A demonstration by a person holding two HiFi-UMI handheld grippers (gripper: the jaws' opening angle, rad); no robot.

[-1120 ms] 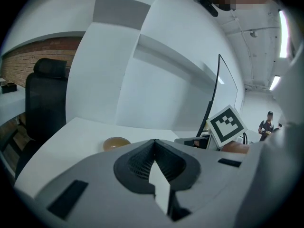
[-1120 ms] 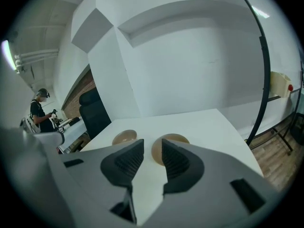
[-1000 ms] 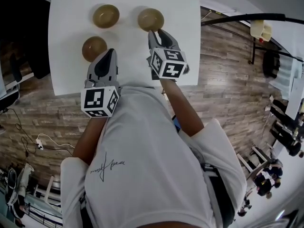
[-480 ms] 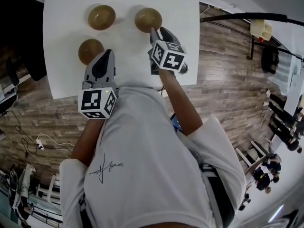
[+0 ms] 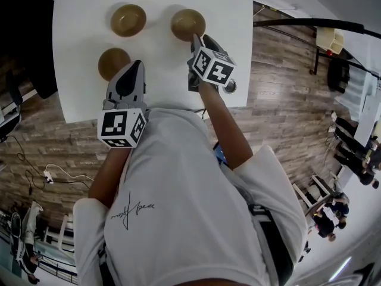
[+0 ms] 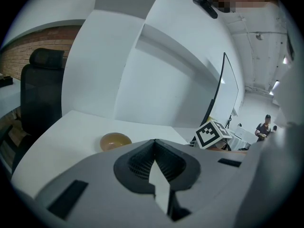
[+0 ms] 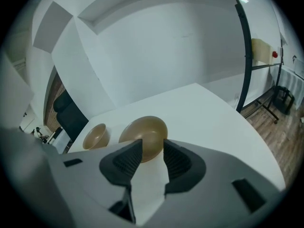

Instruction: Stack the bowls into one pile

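Note:
Three brown bowls stand apart on the white table (image 5: 169,70): one at the back left (image 5: 128,20), one at the back right (image 5: 188,24) and one nearer on the left (image 5: 114,62). My right gripper (image 5: 193,39) points down at the back right bowl (image 7: 145,136). Its jaws have just been opening and stand open, with the bowl's near rim just beyond the tips and nothing between the pads. My left gripper (image 5: 137,65) hovers right of the nearer bowl, jaws shut and empty. The left gripper view shows one bowl (image 6: 115,140) ahead.
The table's near edge runs just under both grippers, with wooden floor (image 5: 286,100) beyond it on the right. A black office chair (image 6: 40,94) stands at the table's left side. A black metal frame (image 5: 309,22) stands off the table's right edge.
My right gripper has sunk toward the back right bowl and rolled a little. The left gripper has hardly moved. The bowls stay in place.

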